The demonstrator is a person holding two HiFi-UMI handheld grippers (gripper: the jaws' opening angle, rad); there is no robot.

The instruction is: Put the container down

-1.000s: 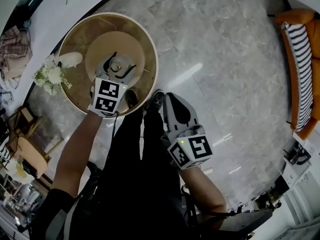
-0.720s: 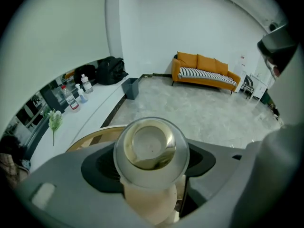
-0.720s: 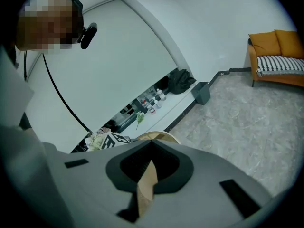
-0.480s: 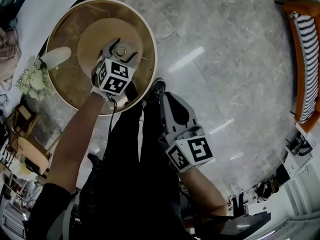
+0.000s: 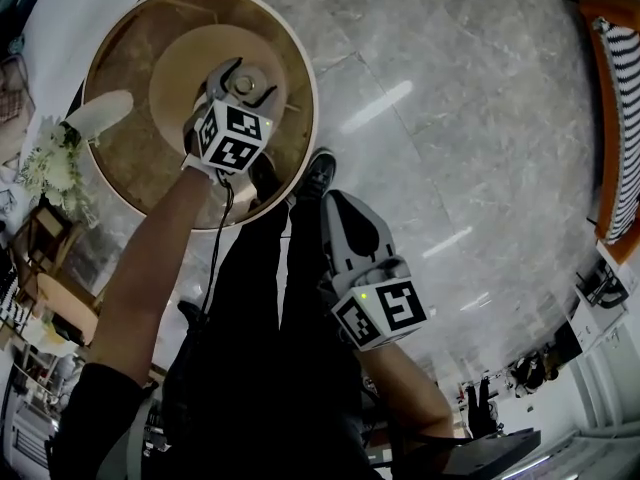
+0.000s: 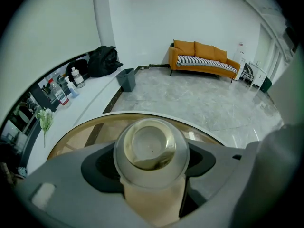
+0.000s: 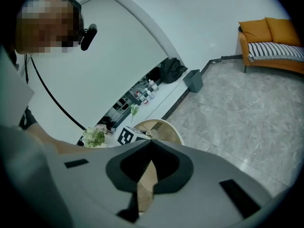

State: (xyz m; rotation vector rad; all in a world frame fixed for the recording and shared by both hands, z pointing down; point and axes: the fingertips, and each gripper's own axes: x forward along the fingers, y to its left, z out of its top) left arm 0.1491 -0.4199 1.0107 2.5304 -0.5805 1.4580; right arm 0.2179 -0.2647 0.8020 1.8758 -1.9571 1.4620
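While the left tool [image 5: 244,80] hangs over the round surface [image 5: 130,158] at upper left, its jaws clamp the clear container [image 6: 151,151], seemingly not yet resting there. Lowering is the step in hand; next comes a gentle touchdown, then release. At lower centre, the right tool [image 5: 338,203] is closed and empty.

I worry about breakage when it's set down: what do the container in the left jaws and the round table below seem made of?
The container: clear glass or hard plastic, glossy; its base shows through the wall. The round table: seemingly amber-tinted glass or acrylic with a pale rim; a round base shows through it.
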